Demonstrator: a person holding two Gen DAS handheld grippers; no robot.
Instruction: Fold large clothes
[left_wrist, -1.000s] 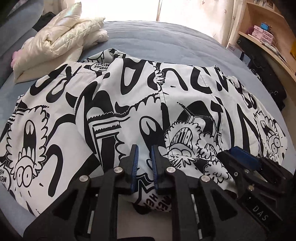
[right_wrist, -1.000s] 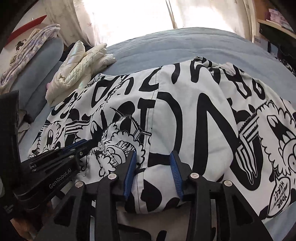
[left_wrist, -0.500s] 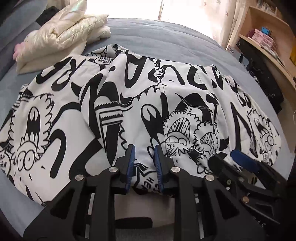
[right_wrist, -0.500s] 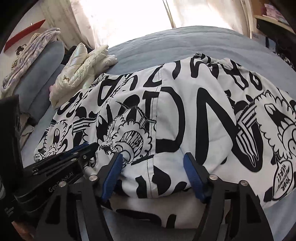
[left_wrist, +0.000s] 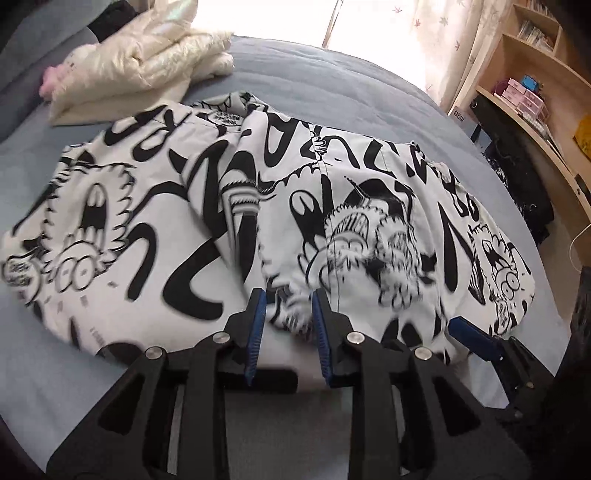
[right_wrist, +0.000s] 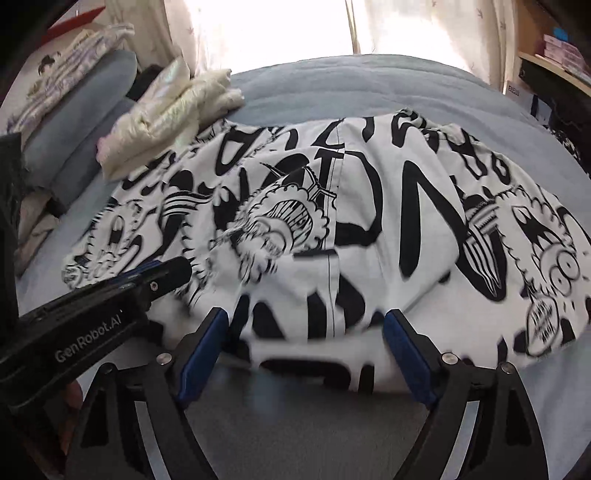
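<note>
A large white garment with black cartoon prints (left_wrist: 258, 206) (right_wrist: 369, 206) lies folded on the blue-grey bed (left_wrist: 332, 74). My left gripper (left_wrist: 288, 299) hovers at the garment's near edge. Its jaws are opening, and a bit of the hem sits loosely between the blue pads without being pressed. My right gripper (right_wrist: 306, 317) is at the same near edge, further right, its jaws opening wide. The folded edge lies between its fingers, untouched. Each gripper shows in the other's view: the right one (left_wrist: 476, 339), the left one (right_wrist: 159, 273).
A cream puffy jacket (left_wrist: 147, 62) (right_wrist: 177, 107) lies folded at the far left of the bed. Grey-blue pillows (right_wrist: 81, 122) with a floral cloth are beyond it. Wooden shelves (left_wrist: 535, 92) with boxes line the right side. A bright curtained window is behind.
Both grippers let go of the garment's near edge, the right one spreading wide and the left a little. Both drew back and up, and the fabric settled on the bed.
</note>
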